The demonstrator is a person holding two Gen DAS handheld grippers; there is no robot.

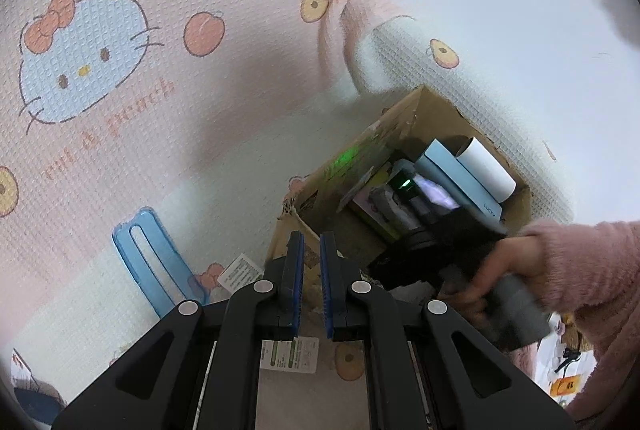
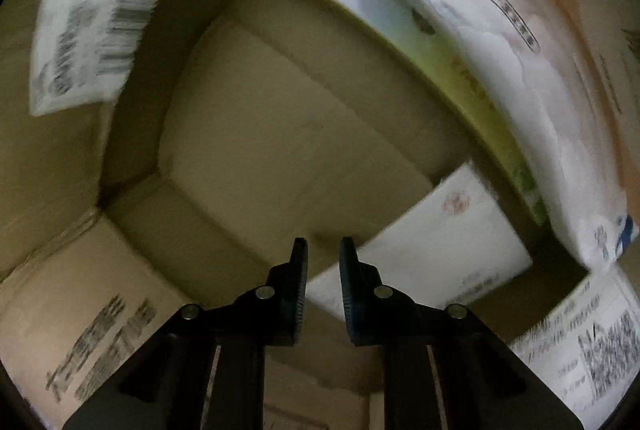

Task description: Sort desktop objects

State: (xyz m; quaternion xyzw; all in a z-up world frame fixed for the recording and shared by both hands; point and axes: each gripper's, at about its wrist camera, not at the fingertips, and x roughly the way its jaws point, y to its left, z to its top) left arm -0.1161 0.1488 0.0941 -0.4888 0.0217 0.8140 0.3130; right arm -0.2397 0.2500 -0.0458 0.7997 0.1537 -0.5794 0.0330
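Left gripper (image 1: 311,242) hangs over the cartoon-print cloth (image 1: 120,78), fingers parted by a narrow gap with nothing between the blue pads (image 1: 297,282). Just ahead and to its right stands an open cardboard box (image 1: 400,134), one corner near the fingertips. In the box, upright and packed close: a white tube (image 1: 486,170) against the far wall, a pale blue book (image 1: 460,178) touching it, and several darker items beside them, too blurred to identify. A blue plastic case (image 1: 154,258) lies flat on the cloth to the left of the gripper, well apart from the box. The person's right hand (image 1: 500,278), in a pink fuzzy sleeve, grips a grey handle (image 1: 518,314) at the box's near edge. Right gripper (image 2: 323,242) is down inside the box; jaws narrowly open, empty. Below it lies a white card (image 2: 436,246) flat on the box floor (image 2: 280,134). A yellow-edged packet (image 2: 400,30) leans along the right wall. Image blurred.
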